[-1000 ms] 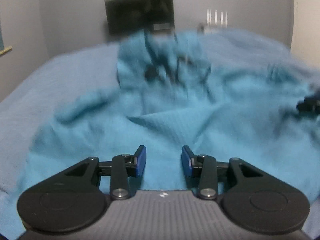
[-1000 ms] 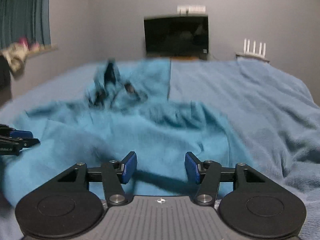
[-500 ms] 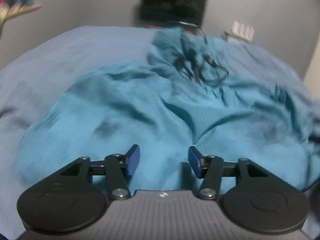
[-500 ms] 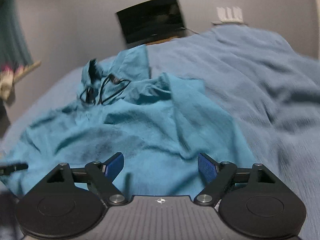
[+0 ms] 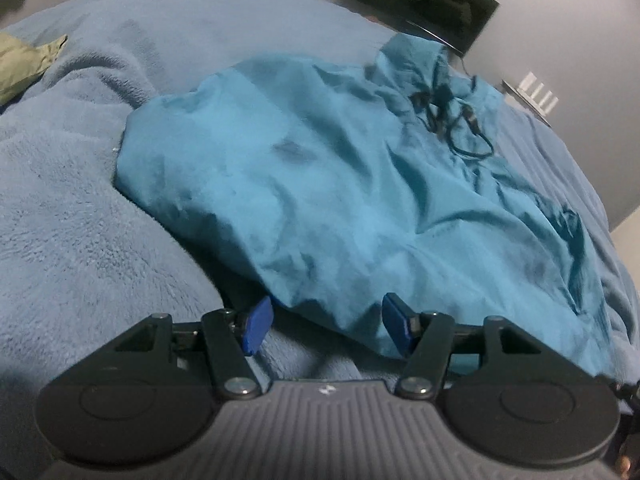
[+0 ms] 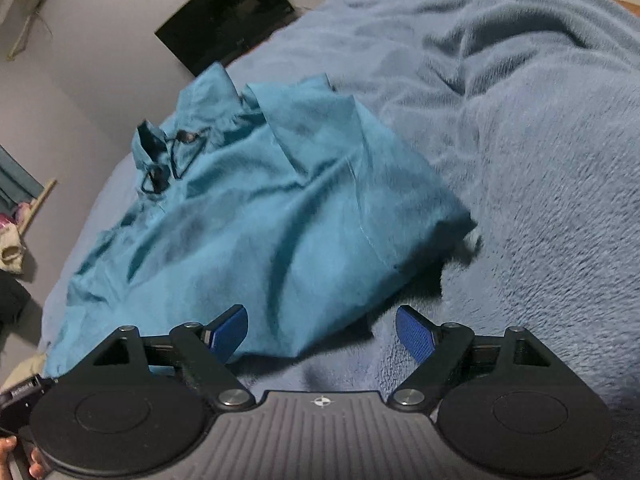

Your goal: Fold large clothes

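A teal hooded garment (image 5: 340, 200) lies crumpled on the blue fleece blanket (image 5: 80, 240), its hood and black drawcord (image 5: 452, 128) at the far end. It also shows in the right wrist view (image 6: 260, 220), with the drawcord (image 6: 172, 156) at upper left. My left gripper (image 5: 326, 328) is open and empty, just in front of the garment's near hem. My right gripper (image 6: 320, 332) is open and empty, at the near right corner of the hem; its left pad overlaps the cloth edge.
A dark screen (image 5: 428, 0) stands against the grey wall past the bed, also in the right wrist view (image 6: 228, 16). An olive cloth (image 5: 24, 64) lies at the far left of the blanket. The blanket (image 6: 540, 160) spreads wide to the right.
Both grippers have pulled back and down toward the garment's near hem and opened wider. The garment has settled flat on the blanket. The views have tilted.
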